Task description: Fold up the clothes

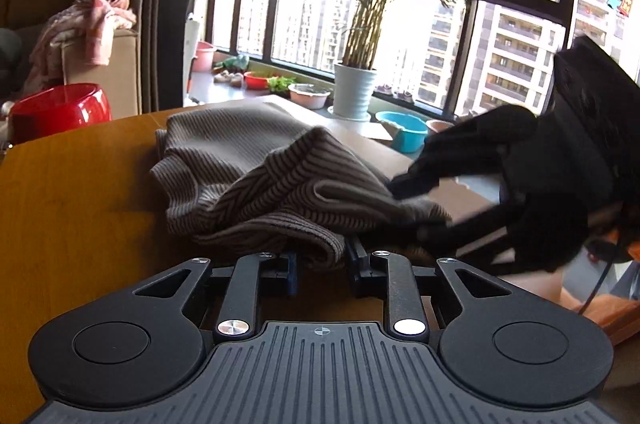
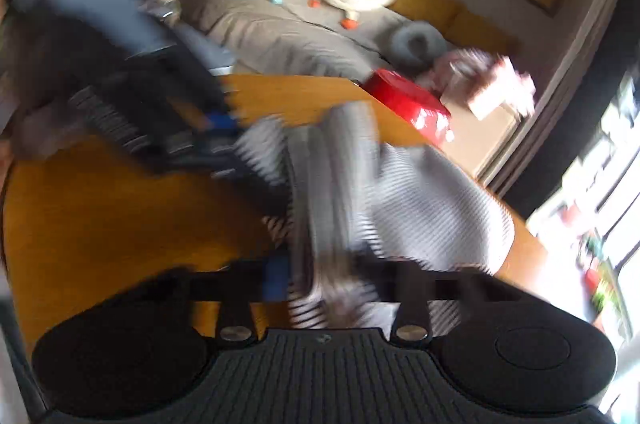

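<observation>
Left gripper (image 1: 322,270) fingers clamping one striped sweater (image 1: 256,180), right gripper (image 2: 332,282) fingers gripping it too, one wooden table (image 1: 76,192)

The sweater (image 1: 248,180) lies bunched on the table (image 1: 80,204), and everything else can be placed from it. Its near fold hangs between the fingers of the left gripper (image 1: 322,266), just in front. The right gripper (image 1: 424,184) meets the sweater's right edge; in the right wrist view, which is blurred, cloth also runs down between that gripper's fingers. Left of the sweater and behind it, a bowl (image 1: 60,110) sits beside the table's far edge. Behind the sweater, beyond the table, a potted plant (image 1: 354,92) stands on the window ledge (image 1: 224,90), with basins (image 1: 404,130) to either side of it.
</observation>
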### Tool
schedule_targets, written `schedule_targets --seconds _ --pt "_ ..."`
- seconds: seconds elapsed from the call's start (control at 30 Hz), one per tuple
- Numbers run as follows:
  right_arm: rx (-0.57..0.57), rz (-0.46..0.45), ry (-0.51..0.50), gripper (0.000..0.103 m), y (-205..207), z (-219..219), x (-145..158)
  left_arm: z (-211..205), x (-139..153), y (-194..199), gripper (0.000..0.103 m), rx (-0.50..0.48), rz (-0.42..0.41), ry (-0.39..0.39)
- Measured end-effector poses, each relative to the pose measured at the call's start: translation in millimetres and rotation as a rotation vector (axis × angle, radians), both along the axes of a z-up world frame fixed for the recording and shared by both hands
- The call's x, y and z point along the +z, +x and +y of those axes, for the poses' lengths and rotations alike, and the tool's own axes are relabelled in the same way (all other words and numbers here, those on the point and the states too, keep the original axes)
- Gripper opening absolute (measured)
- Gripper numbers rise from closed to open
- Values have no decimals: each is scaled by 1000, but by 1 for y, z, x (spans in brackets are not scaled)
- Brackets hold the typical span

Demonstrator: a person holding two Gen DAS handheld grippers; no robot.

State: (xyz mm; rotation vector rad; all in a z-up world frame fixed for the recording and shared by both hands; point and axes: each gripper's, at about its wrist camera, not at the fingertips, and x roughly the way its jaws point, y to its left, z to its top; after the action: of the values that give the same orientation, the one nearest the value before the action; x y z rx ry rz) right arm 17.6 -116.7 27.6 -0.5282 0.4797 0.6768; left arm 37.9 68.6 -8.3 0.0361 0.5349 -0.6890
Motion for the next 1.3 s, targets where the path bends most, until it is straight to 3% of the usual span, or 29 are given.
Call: schedule_targets --seconds 0.07,0.13,0.3,0.4,0.47,0.5,0.6,0.67,0.77,0.83,0.93,0.97,1.07,1.13,1.2,1.27,1.3 --pt "-60 58 122 22 15 -17 18 7 0 1 25 10 2 4" --pt "-113 69 178 21 26 -32 33 14 -1 1 25 21 4 9" --pt "-127 63 192 22 27 -43 49 32 -1 3 24 47 9 20" --pt "-124 79 189 22 26 -45 46 20 2 0 36 6 -26 33" --pt "-120 90 178 22 25 -48 42 2 6 -3 56 -48 -68 46" --pt "-114 94 169 22 25 -47 41 -6 8 -5 58 -75 -89 52" --pt "-94 98 137 23 23 -45 39 -22 3 11 52 -63 -46 49" --pt "-73 90 72 25 17 -43 37 -25 -1 14 35 -67 2 81" --pt "-31 73 39 32 0 -47 41 -16 -4 -1 34 -107 37 115" --pt "-45 35 93 32 -6 -52 48 -10 -4 -13 34 -131 55 146" --pt "-92 5 220 32 5 -53 59 -6 2 -29 42 -160 46 188" --pt "-85 27 221 32 12 -48 53 -5 7 -33 45 -161 32 195" --pt "-62 96 218 32 32 -31 33 -1 17 -39 57 -124 -3 168" --pt "-46 182 101 34 36 -17 1 0 21 -34 63 -80 -6 148" --pt "-42 132 111 34 21 -22 -13 -2 18 -22 70 -32 19 153" --pt "-33 88 76 38 7 -27 -2 -3 13 -11 70 0 50 161" --pt "-11 53 53 50 -1 -30 3 -4 11 -7 70 7 64 161"
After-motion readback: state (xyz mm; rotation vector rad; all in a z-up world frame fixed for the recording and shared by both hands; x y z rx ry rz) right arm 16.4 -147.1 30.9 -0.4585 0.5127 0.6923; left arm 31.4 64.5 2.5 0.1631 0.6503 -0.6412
